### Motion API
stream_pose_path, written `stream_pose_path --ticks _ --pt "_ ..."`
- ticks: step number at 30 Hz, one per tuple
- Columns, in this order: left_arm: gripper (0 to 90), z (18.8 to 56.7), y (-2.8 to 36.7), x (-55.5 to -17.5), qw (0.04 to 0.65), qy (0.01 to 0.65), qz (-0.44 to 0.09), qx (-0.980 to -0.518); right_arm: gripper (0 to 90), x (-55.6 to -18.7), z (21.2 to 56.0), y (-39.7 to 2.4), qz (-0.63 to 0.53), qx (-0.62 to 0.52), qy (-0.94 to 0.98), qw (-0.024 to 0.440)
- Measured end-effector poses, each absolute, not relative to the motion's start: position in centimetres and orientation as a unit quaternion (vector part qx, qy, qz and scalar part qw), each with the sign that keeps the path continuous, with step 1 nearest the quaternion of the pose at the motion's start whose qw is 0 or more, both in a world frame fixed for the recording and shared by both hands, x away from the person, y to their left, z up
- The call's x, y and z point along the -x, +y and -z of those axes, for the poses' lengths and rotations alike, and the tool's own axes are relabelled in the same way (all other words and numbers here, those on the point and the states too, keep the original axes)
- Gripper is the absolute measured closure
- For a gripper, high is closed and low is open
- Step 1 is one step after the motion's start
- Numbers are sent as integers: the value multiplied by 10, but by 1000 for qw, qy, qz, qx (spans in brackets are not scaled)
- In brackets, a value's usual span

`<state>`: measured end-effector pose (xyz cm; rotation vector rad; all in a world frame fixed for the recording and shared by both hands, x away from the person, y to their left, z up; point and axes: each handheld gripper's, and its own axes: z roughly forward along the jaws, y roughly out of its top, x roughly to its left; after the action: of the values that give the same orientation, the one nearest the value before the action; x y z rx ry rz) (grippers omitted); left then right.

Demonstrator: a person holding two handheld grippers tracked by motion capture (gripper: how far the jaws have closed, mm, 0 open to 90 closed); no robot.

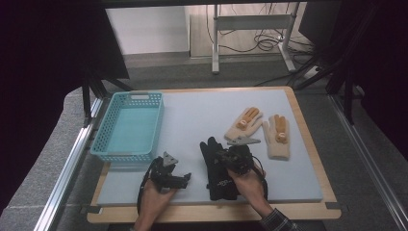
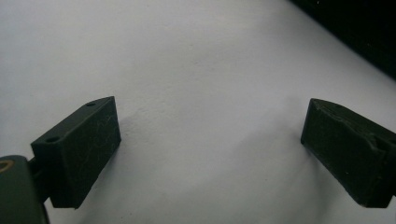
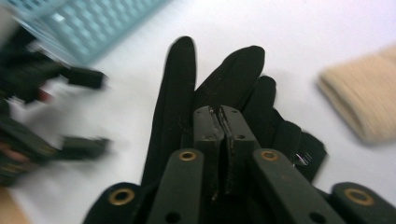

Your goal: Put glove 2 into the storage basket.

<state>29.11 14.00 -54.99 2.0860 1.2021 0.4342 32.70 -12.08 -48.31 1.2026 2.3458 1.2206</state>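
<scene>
A black glove [image 1: 220,179] lies flat on the pale blue mat [image 1: 192,113] near the front edge, its fingers pointing away from me. My right gripper [image 1: 220,156] sits over its upper part. In the right gripper view its jaws [image 3: 223,112] are pressed together on a thin fold of the black glove [image 3: 175,93]. Two beige gloves [image 1: 244,123] [image 1: 278,137] lie farther right on the mat. My left gripper [image 1: 185,178] rests low over bare mat to the left of the black glove. Its jaws [image 2: 210,154] stand wide apart with nothing between them.
A light blue plastic basket [image 1: 103,139] stands at the mat's left side, with nothing in it. It also shows in the right gripper view as the blurred basket [image 3: 93,23], along with the left gripper [image 3: 93,112] and a beige cuff [image 3: 364,102]. The mat lies on a wooden board.
</scene>
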Motion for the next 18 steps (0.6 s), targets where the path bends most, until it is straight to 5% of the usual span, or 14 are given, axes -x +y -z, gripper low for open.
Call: stream_pose_path --ticks 4,9,13,18 --pt "50 550 140 -291 342 464 -166 -800 637 -334 494 -137 -399 -410 809 136" --pt "50 550 140 -291 339 461 -166 -803 629 -352 483 -151 -391 -398 814 158" --pt "50 550 140 -291 341 463 -166 -801 580 -378 490 -141 -383 -391 828 121" --pt "50 550 140 -291 342 464 -166 -801 851 -394 507 -127 -347 -406 841 86"
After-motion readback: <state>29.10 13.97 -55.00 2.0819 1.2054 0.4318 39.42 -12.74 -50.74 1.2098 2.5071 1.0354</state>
